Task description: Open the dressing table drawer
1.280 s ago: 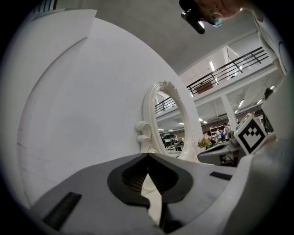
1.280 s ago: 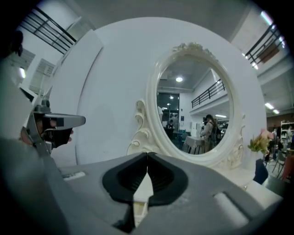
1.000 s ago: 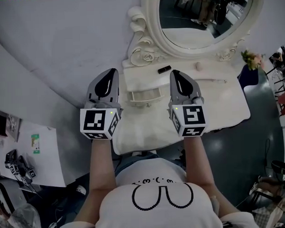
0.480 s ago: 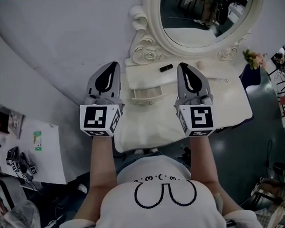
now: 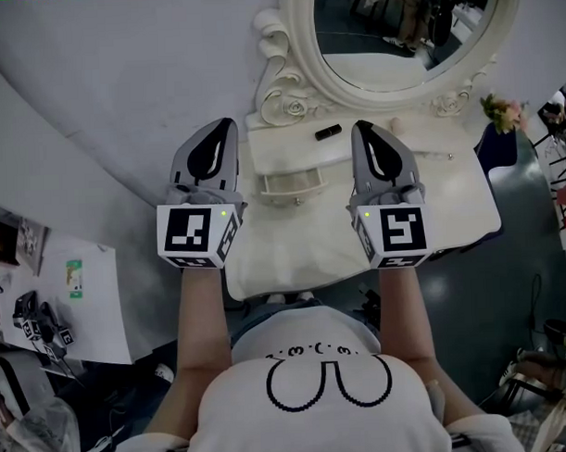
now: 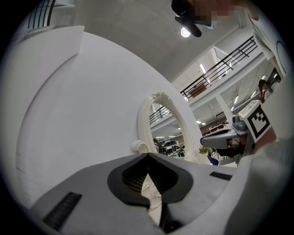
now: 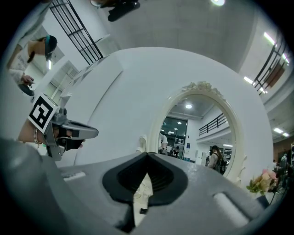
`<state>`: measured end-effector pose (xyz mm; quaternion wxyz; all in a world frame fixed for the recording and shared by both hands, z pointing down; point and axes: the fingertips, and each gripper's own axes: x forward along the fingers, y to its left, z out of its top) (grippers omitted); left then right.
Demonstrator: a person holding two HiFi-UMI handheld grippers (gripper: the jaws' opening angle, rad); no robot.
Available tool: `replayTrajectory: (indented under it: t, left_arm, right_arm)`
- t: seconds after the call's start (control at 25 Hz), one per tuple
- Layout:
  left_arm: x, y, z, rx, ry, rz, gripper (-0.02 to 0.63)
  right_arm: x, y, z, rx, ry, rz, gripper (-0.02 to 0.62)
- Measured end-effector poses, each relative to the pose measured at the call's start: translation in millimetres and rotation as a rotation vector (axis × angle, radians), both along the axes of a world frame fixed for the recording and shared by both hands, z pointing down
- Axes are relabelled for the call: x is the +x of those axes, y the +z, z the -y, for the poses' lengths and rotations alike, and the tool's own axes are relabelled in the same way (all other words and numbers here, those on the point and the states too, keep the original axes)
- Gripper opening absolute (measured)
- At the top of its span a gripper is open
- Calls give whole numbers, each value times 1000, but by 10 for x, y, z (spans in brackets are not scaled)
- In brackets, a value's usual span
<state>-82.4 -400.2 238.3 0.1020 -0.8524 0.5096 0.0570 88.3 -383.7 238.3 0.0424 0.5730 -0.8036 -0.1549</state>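
Black square marker [image 5: 189, 235] on left gripper [image 5: 227, 126]

Smooth cream-painted desk [image 5: 449, 205] with soft sheen, carved mirror frame [image 5: 300, 53] glossy (plaster-like scrollwork), matt grey plastic left gripper [image 5: 226, 125] and right gripper [image 5: 361, 128], ribbed black pads [image 7: 161, 180], white cloth shirt [image 5: 318, 428]

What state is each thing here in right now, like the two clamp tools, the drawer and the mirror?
Left gripper: shut, empty, held in the air.
Right gripper: shut, empty, held in the air.
Drawer: looks shut, neither gripper touching it.
Mirror: upright, reflecting the room.
Black item: lying flat below the mirror.
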Motion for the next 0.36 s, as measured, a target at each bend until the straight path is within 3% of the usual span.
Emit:
replayTrajectory:
  t: [0.36]
  left_arm:
    - [38, -24, 16, 8, 2, 4, -2]
  right_arm:
    - [50, 2, 24, -5, 2, 2, -3]
